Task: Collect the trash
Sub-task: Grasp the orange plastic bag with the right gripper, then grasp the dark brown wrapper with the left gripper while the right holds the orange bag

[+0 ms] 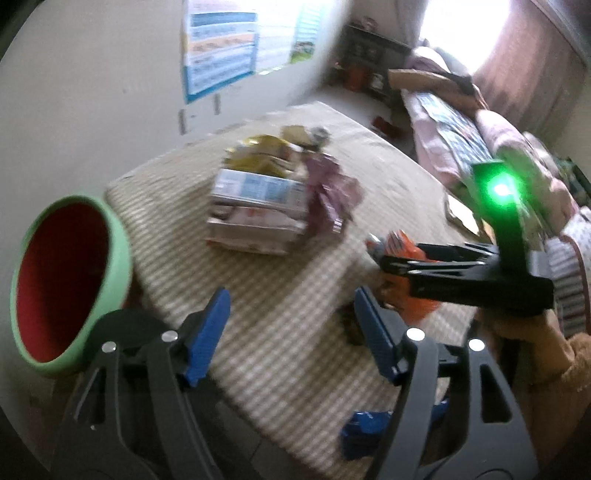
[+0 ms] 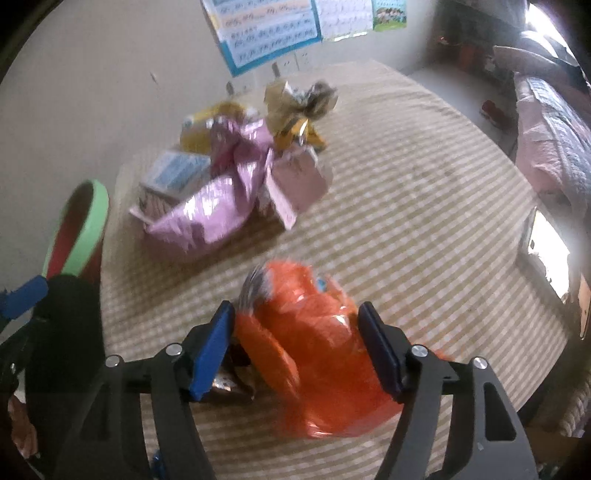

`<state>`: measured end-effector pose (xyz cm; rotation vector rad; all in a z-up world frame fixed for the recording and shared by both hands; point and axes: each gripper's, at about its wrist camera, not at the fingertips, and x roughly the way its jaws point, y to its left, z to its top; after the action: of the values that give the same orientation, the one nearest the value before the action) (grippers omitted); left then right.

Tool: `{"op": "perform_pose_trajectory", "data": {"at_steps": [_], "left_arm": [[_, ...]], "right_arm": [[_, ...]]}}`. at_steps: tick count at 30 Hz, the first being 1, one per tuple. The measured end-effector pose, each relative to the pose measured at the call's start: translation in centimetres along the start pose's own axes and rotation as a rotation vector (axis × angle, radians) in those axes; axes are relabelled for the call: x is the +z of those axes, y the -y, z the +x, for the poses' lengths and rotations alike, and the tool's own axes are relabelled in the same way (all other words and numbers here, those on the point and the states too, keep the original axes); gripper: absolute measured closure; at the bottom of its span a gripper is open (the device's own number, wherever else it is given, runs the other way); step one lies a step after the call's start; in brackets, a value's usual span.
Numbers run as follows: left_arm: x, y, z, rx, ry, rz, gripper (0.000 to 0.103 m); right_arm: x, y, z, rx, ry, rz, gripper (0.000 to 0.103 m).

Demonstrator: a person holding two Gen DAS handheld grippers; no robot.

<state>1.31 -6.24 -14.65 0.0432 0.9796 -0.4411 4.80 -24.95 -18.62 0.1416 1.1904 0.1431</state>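
A bench covered in a beige and white striped cloth (image 2: 406, 184) fills most of both views, standing against a pale wall hung with blue-edged posters (image 2: 266, 33). Beyond the bench's far edge lies a bed with pink and patterned bedding (image 1: 454, 136).

At the bench's left edge stands a round bin with a light green rim and red inside (image 1: 62, 280), its mouth tilted toward the left wrist camera.

Toward the back of the bench sits a heap of trash: a crumpled shiny pink foil bag (image 2: 207, 206), a flattened white and blue printed carton (image 1: 258, 206) under it, a yellow wrapper (image 1: 258, 155) behind, and a brownish crinkled wrapper (image 2: 295, 99) at the far end.

Nearer the person lies a crumpled orange plastic bag (image 2: 314, 354). The right gripper (image 2: 295, 343) points steeply down over it, its blue-padded jaws spread wide with the orange bag between them; blur hides whether the pads press on it, so I cannot tell if it is gripped. A small dark shiny wrapper (image 2: 229, 384) lies just beside the left pad.

The left gripper (image 1: 291, 332) hangs over bare striped cloth, jaws apart with nothing between them. A small crumpled blue wrapper (image 1: 365, 432) lies on the cloth below it.
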Motion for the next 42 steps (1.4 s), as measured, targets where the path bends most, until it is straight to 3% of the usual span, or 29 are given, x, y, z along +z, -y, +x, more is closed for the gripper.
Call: {"op": "perform_pose_trajectory", "data": {"at_steps": [1, 2, 4, 8, 13, 20, 23, 25, 34, 42], "left_arm": [[0.0, 0.4, 0.2, -0.007, -0.007, 0.013, 0.036], [0.0, 1.0, 0.6, -0.017, -0.019, 0.033, 0.035], [-0.1, 1.9, 1.4, -0.034, -0.041, 0.063, 0.035], [-0.3, 3.4, 3.2, -0.065, -0.084, 0.104, 0.035], [-0.6, 5.3, 6.3, -0.073, -0.131, 0.175, 0.035], [-1.5, 7.2, 9.7, -0.066, -0.192, 0.303, 0.035], [-1.3, 7.0, 10.8, -0.092, -0.209, 0.266, 0.036], [-1.1, 6.7, 10.9, -0.125, -0.208, 0.241, 0.043], [-1.1, 5.5, 9.5, -0.119, -0.187, 0.206, 0.057], [-1.2, 2.8, 8.7, -0.109, -0.227, 0.09, 0.057]], "right_arm": [[-0.2, 0.1, 0.4, -0.006, -0.016, 0.002, 0.037], [-0.3, 0.2, 0.5, -0.006, -0.025, 0.009, 0.046], [-0.6, 0.6, 0.5, 0.016, -0.023, 0.035, 0.046], [-0.7, 2.2, -1.2, 0.055, 0.067, 0.125, 0.047], [-1.0, 4.4, -3.1, 0.023, 0.159, 0.223, 0.047], [-1.4, 5.4, -3.5, 0.025, 0.157, 0.277, 0.047], [-1.2, 5.4, -3.2, 0.026, 0.153, 0.271, 0.046], [-1.2, 5.5, -3.1, 0.029, 0.15, 0.275, 0.046], [-1.0, 5.2, -2.2, 0.043, 0.136, 0.27, 0.046], [-1.1, 5.2, -1.9, 0.051, 0.128, 0.275, 0.046]]}}
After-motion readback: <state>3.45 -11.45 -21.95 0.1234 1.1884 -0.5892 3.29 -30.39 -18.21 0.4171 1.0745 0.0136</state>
